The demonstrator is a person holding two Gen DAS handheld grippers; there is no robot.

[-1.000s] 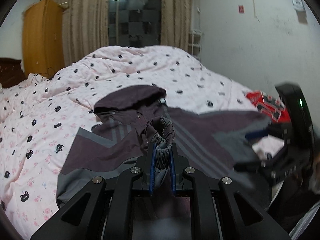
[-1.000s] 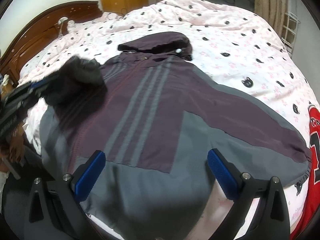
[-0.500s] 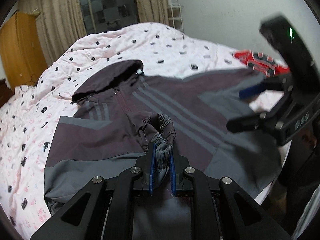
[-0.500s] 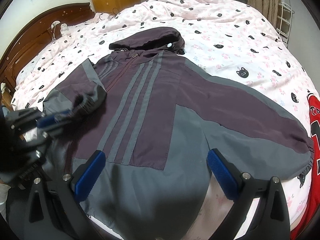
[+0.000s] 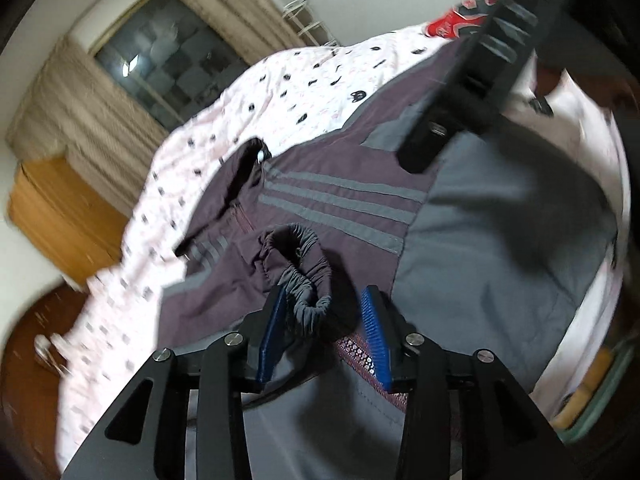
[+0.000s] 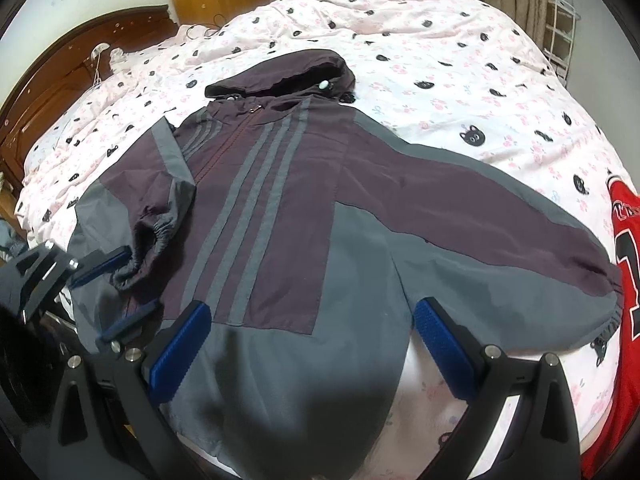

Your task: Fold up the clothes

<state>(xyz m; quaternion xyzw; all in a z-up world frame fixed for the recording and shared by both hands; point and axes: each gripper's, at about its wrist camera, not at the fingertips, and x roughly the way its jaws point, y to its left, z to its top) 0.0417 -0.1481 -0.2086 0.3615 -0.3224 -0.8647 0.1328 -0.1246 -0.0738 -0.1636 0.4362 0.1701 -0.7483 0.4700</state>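
Where the jacket lies: the jacket [image 6: 280, 200] is spread front-up on the bed cover [image 6: 440, 40], filling the middle of the right-wrist view, with the hood [image 6: 288, 72] toward the top of the frame and the hem at the bottom.
Folded sleeve: at the left of the frame one sleeve is doubled inward over the chest, and its gathered cuff [image 5: 298, 256] rests on the body panel.
Left gripper: the left gripper [image 5: 324, 300] has its jaws apart. The cuff sits in the gap and leans on one blue pad, but it is not pinched.
Right gripper: the right gripper [image 6: 310, 308] is wide apart and holds nothing. It hovers over the grey hem at bottom centre.
Outstretched sleeve: the other sleeve [image 6: 480, 216] lies flat. Its long axis runs from the shoulder at upper centre down to the lower right.
Far cuff: the far cuff [image 6: 612, 300] ends at the right edge of the frame, just beside a red jersey [image 6: 624, 260].
Key relation: the far cuff lies right of the right gripper, and the left gripper is across the jacket from it. If this sleeve is folded in next, the right gripper looks better placed, drawing the cuff leftward.
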